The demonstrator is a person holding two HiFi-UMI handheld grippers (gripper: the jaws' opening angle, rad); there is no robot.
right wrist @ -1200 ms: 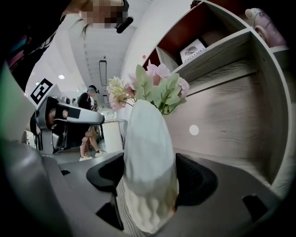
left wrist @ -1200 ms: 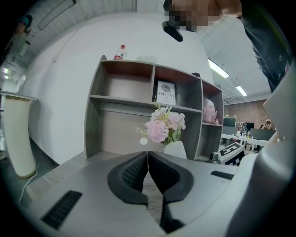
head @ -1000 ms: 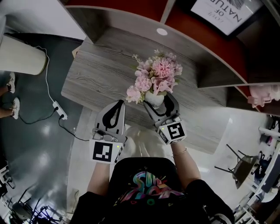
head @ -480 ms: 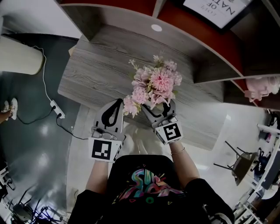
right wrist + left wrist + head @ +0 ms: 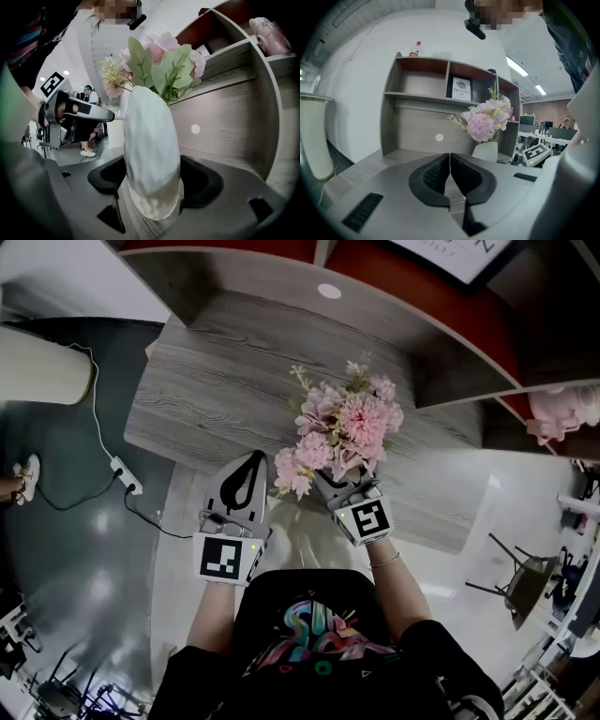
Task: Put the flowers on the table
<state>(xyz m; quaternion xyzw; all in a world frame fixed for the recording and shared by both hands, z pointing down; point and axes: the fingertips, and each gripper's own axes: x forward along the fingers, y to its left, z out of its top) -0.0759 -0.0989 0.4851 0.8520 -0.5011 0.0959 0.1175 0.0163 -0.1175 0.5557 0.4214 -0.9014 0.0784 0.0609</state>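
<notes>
Flowers [image 5: 342, 427], a pink bunch with green leaves, stand in a white vase [image 5: 151, 154] that the right tongs [image 5: 347, 486] clamp round its belly, one jaw on each side. In the head view the bunch sits over the near edge of the grey wood-grain desk [image 5: 216, 381], at about 5 o'clock on its top, and hides most of the vase. The right gripper view shows the vase upright with its rounded base low over the desk's grain. Whether the base touches the wood cannot be told.

The left tongs [image 5: 251, 459] are closed on nothing, and in the left gripper view their tips meet in a thin line. They point over the desk's near edge at 9 o'clock of the flowers, just beside the lowest bloom but apart from it.

At 12 o'clock of the desk rises a shelf unit [image 5: 422, 101] of the same grey wood. A framed print [image 5: 461, 88] stands in its upper middle compartment, and a red-capped bottle [image 5: 414, 48] stands on its top. A pink object [image 5: 267, 29] rests on an upper shelf, at 2 o'clock in the right gripper view. On the dark floor [image 5: 56, 549], at 9 o'clock of the desk, lies a white power strip [image 5: 128, 477] with its cable.
</notes>
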